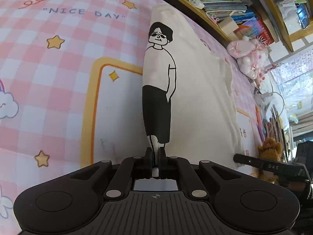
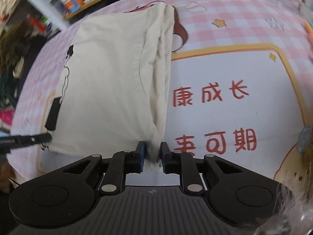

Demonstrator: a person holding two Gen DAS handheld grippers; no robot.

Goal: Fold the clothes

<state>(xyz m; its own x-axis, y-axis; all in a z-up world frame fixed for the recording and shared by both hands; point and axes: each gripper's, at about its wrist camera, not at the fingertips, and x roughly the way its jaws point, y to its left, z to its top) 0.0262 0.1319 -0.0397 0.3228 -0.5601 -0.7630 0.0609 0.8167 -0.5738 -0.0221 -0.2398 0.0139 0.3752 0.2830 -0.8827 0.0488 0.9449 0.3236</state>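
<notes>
A cream T-shirt (image 1: 195, 88) with a black cartoon figure printed on it lies folded lengthwise on the pink checked sheet (image 1: 58, 68). My left gripper (image 1: 156, 152) is shut on the shirt's near edge, right at the printed figure's legs. In the right wrist view the T-shirt (image 2: 109, 78) stretches away from me, and its bunched right-hand fold fills the gap between the fingers of my right gripper (image 2: 153, 152), which is shut on it. Each view shows the other tool: the right gripper's finger (image 1: 254, 161) at the shirt's right corner, the left gripper's finger (image 2: 29, 139) at its left corner.
A wooden bookshelf (image 1: 221, 2) packed with books runs along the far side of the bed. Pink plush toys (image 1: 248, 54) and a brown plush toy (image 1: 271, 150) sit along that edge. The sheet (image 2: 234, 68) with red characters extends to the right of the shirt.
</notes>
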